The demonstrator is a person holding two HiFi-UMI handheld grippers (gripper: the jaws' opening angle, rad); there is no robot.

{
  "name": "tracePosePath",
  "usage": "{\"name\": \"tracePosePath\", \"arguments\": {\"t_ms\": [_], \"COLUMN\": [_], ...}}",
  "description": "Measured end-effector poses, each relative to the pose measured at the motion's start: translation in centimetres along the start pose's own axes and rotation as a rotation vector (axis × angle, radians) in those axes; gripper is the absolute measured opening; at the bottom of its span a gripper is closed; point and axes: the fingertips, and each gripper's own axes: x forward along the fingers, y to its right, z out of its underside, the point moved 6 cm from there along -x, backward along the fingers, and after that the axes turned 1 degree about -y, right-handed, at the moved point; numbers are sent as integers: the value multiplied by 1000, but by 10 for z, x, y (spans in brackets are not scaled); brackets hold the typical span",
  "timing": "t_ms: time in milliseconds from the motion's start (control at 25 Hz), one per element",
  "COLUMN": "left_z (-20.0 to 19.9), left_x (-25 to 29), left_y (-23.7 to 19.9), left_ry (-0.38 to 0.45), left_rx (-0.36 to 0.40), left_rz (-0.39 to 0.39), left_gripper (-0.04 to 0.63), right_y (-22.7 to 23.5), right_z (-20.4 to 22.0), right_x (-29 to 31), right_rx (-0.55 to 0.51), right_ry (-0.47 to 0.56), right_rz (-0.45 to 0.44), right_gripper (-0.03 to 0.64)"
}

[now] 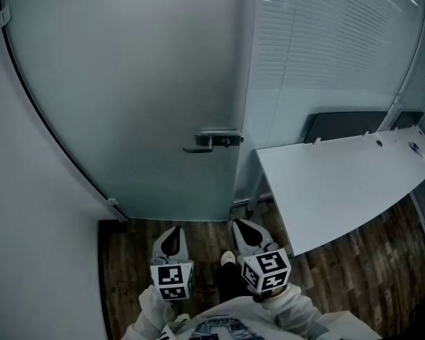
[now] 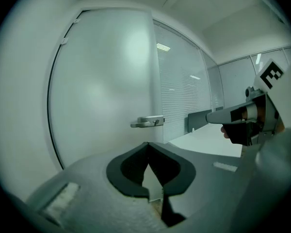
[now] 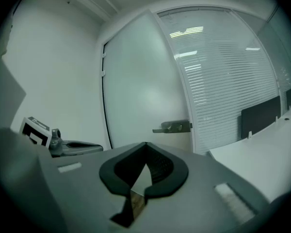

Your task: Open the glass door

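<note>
Right now I'm holding both grippers low and tucked in near my body, side by side but apart, aiming at the frosted glass door point(image 1: 127, 83). The door is sitting shut, with its latch edge lying flush against the frame, well ahead of both sets of fingertips. The left gripper point(image 1: 173, 231) is showing its fingers pressed together with nothing between them. The right gripper point(image 1: 242, 227) is looking the same: tips meeting, empty. The lever handle point(image 1: 214, 140) is lying level, out ahead of and above the fingertips, and neither gripper is touching it. I'm guessing closed fingers make sense here because a lever wants pressing down with a blunt tip, not pinching. A shut door with the grippers hanging back could be a door waiting to be opened or one that's swung closed again, and I'm not seeing anything that settles it. Counting up, I'm seeing one glass door, one lever handle and two brackets point(image 1: 113, 204) on the door's hinge edge in the head view. There are also two grippers, two marker cubes point(image 1: 172, 280) (one per gripper), and one white desk point(image 1: 340, 183) off to the right of the right fingers.
</note>
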Motion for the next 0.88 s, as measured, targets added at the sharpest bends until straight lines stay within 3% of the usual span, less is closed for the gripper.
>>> {"name": "tracePosePath", "arguments": {"t_ms": [360,520,880], "left_z": [34,30,27], "left_x": [-96,-108,-106], "left_y": [21,39,76], "left_ry": [-16,0,1], "left_rx": [-36,-61,-20], "left_rz": [28,34,28], "left_gripper": [4,3,5], "right_y": [-48,-40,-25], "right_z": [14,21,27], "right_x": [-85,-102,-130], "right_rx": [-39,-24,-30], "right_ry": [13,-13,-31], "right_rz": [11,10,-36], "right_gripper": [3,4,5]}}
